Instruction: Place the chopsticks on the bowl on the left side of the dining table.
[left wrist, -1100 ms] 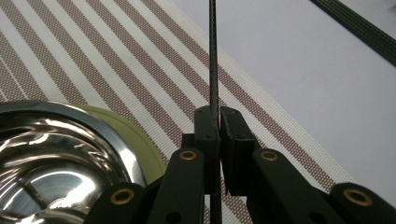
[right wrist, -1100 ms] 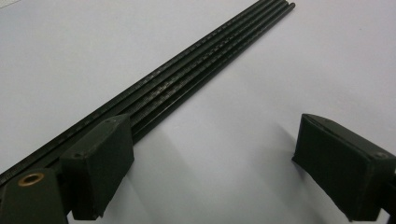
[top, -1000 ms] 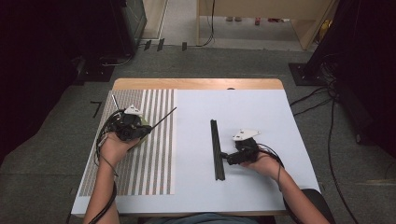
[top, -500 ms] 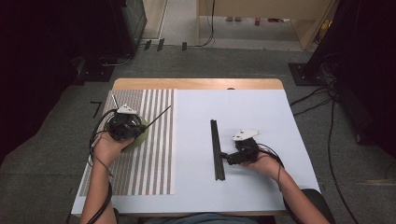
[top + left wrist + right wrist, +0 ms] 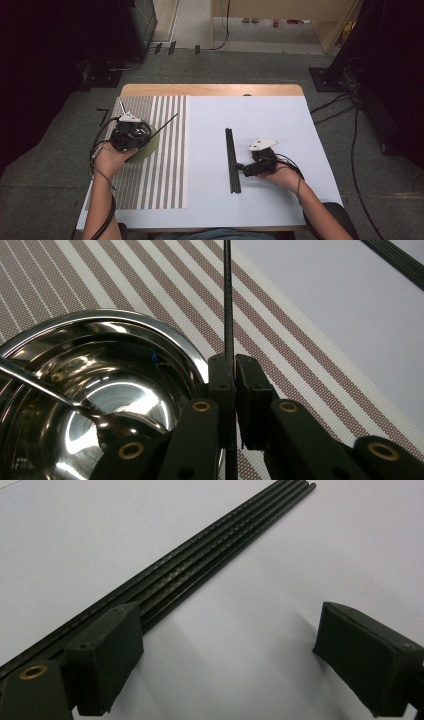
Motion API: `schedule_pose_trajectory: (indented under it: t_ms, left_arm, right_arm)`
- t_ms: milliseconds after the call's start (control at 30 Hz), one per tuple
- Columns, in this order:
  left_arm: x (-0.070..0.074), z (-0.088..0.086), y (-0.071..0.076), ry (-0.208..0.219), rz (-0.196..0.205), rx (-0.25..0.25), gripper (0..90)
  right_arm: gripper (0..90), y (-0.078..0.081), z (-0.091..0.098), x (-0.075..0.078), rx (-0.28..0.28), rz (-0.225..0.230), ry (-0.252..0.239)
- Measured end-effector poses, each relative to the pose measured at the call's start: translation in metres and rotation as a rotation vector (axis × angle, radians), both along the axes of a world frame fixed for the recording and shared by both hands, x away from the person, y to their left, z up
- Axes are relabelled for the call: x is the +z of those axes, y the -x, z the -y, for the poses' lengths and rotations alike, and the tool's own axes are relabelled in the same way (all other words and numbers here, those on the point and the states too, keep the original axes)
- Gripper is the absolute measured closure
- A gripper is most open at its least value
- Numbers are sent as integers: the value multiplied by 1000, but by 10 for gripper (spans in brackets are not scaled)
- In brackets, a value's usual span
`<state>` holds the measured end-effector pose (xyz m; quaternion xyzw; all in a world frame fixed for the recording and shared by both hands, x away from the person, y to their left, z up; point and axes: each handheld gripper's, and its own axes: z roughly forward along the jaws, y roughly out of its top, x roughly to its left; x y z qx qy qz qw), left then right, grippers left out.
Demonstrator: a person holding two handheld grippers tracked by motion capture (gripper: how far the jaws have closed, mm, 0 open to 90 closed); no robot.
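My left gripper point(image 5: 235, 375) is shut on one thin black rod point(image 5: 228, 305) that runs straight out between the pads. It hovers by the rim of a shiny steel bowl point(image 5: 165, 340) with a spoon point(image 5: 60, 397) lying in it. In the high view the left gripper point(image 5: 145, 134) sits over the bowl point(image 5: 152, 146) on the striped mat, and the rod point(image 5: 167, 120) slants up to the right. A bundle of black rods point(image 5: 231, 160) lies on the white table. My right gripper point(image 5: 242, 167) rests beside it, open. In the right gripper view the bundle point(image 5: 200, 555) passes just outside the left jaw, and the right gripper point(image 5: 220, 665) holds nothing.
The brown-and-white striped mat point(image 5: 165, 180) covers the table's left part, with the white tabletop point(image 5: 280, 125) to its right. The table's wooden far edge point(image 5: 210, 90) borders grey carpet, and cables trail on the floor at the right.
My left gripper, still holding the rod, has drifted slightly left and toward the person over the bowl. The right gripper and the bundle have not moved.
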<state>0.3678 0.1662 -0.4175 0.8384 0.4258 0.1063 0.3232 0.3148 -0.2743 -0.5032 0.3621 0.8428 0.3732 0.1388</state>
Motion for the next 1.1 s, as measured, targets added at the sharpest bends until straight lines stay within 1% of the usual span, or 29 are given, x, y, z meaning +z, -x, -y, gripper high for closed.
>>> schedule_pose_trajectory:
  t_ms: [233,333,433,633,767,833,1100]
  left_arm:
    - [0,-6,2,-6,-4,9,873]
    - [1,-10,3,-4,-2,17,873]
    - [1,-15,4,8,0,21,873]
    - [0,-23,2,-9,-1,34,874]
    - [-1,-26,0,-11,0,38,873]
    - [-2,-29,-1,-4,2,43,873]
    - [-5,-32,-3,-24,12,53,873]
  right_arm:
    - [114,0,0,0,0,0,0]
    - [114,0,0,0,0,0,0]
    - [114,0,0,0,0,0,0]
    - [114,0,0,0,0,0,0]
    - [114,0,0,0,0,0,0]
    - [114,0,0,0,0,0,0]
    - [114,0,0,0,0,0,0]
